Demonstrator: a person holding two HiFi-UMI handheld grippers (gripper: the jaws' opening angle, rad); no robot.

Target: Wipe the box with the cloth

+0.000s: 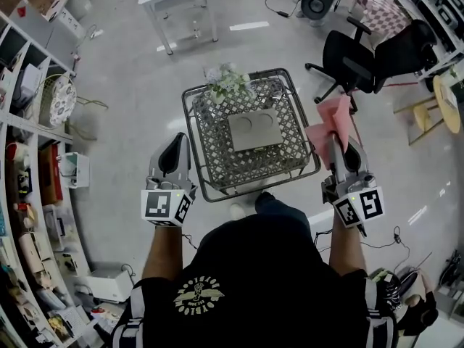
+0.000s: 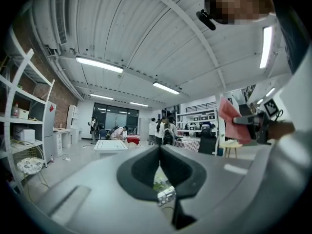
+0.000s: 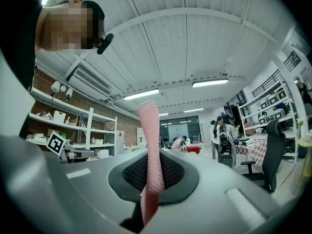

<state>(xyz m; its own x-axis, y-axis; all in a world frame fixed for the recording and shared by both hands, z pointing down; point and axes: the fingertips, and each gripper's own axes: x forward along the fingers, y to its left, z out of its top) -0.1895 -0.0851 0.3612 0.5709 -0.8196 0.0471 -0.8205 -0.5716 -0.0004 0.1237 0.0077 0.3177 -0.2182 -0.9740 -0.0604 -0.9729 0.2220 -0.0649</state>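
Box (image 1: 252, 131) in the head view lies flat on the wire stand (image 1: 217, 158), forward and left of my right gripper (image 1: 338, 143), with my left gripper (image 1: 177, 142) on its opposite side. In the left gripper view my jaws are pressed together on nothing. In the right gripper view my jaws pinch the pink cloth (image 3: 150, 150), which stands upright.

Pink cloth (image 1: 328, 124), bunched and upright, is pinched between the closed jaws of the right gripper (image 1: 336, 145) and held in the air just off the right edge of a wire-mesh stand (image 1: 217, 158). The box (image 1: 254, 131), flat, grey and square with two round hollows on top, lies level at the stand's middle, apart from the cloth.
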